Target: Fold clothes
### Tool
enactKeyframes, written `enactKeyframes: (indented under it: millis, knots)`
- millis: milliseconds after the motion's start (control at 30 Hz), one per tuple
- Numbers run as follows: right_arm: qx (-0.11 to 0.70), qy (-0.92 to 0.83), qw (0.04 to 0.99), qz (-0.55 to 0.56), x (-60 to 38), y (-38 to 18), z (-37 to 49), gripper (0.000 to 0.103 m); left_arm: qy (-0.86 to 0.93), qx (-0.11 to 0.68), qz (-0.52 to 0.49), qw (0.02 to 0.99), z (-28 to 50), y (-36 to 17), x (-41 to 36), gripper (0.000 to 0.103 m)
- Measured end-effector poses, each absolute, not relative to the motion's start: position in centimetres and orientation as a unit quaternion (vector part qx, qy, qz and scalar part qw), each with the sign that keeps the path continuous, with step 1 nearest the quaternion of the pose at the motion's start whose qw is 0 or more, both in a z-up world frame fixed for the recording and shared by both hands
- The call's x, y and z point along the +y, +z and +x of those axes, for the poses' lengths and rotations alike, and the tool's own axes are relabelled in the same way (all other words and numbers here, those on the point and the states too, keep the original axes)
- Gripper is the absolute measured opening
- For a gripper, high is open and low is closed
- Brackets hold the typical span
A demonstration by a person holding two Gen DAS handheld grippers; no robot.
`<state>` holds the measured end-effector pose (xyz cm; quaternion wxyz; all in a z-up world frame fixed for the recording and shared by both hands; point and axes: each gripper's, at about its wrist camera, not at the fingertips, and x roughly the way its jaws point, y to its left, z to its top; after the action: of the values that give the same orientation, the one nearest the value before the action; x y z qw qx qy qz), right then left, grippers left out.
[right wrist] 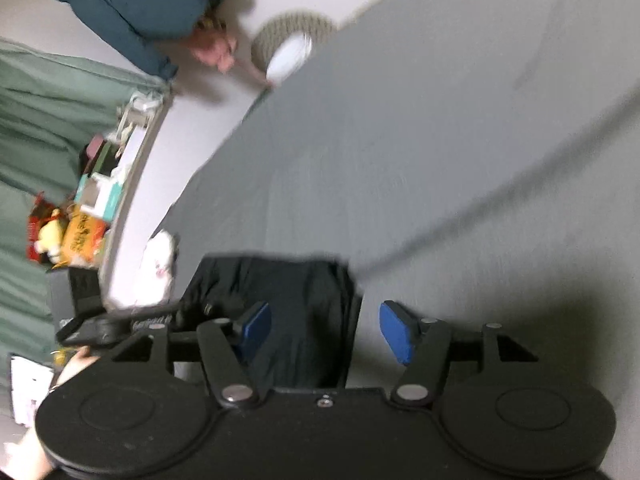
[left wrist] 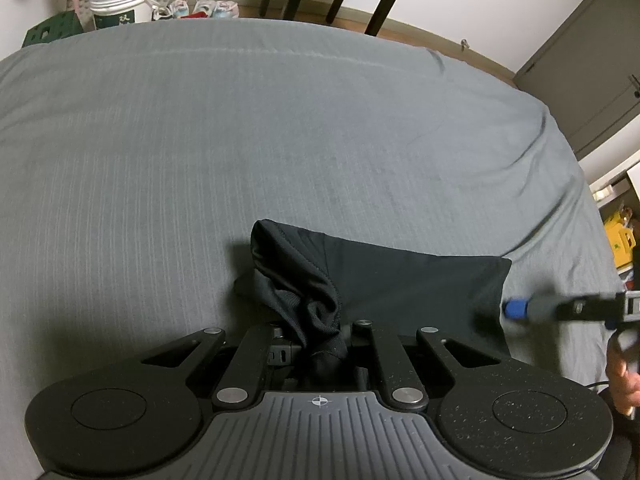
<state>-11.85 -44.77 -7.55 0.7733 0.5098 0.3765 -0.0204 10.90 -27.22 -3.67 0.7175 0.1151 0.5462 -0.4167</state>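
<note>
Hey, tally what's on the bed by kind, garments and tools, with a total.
Black garment: 1
Tools: 2, the left tool shut on the garment's bunched end, the right tool open around the garment
Total: 3, all on or over the grey bed sheet

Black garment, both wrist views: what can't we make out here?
- Left gripper fingertips: left wrist view, buried in the bunched black garment.
- Garment type and fold state: near part hidden behind both gripper bodies.
- Right wrist view: motion blur smears the garment's edges; the right gripper stands open.
- Right gripper in the left wrist view: blurred, cut by the edge.
</note>
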Motion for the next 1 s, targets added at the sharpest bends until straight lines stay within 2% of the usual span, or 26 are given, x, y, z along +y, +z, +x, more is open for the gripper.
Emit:
enactKeyframes:
  millis: [200,300,367,700,833,1000]
  knots:
    - [0.383,-0.010,0.765,0.517,-44.0,-8.6,-11.2,0.056,-0.417,0.546,0.120,0.717,10.9,-3.4,-27.5,0.010]
    - [0.373,-0.027,0.765,0.524,-44.3,-9.0,-11.6,0.037,-0.418,0.546,0.120,0.716,11.0,-3.5,-27.6,0.010]
    - [0.374,-0.042,0.766,0.521,-44.5,-9.2,-11.6,0.021,-0.419,0.546,0.120,0.716,11.0,-3.6,-27.7,0.010]
    - [0.363,-0.024,0.759,0.540,-44.0,-10.3,-10.7,0.021,-0.424,0.539,0.131,0.716,10.7,-3.5,-27.6,0.010]
    - [0.364,-0.038,0.768,0.526,-43.9,-10.0,-10.7,0.009,-0.424,0.530,0.141,0.720,10.4,-3.2,-27.6,0.010]
    - [0.350,-0.029,0.806,0.476,-42.9,-8.2,-10.8,0.007,-0.431,0.492,0.159,0.739,8.9,-2.3,-26.9,0.010]
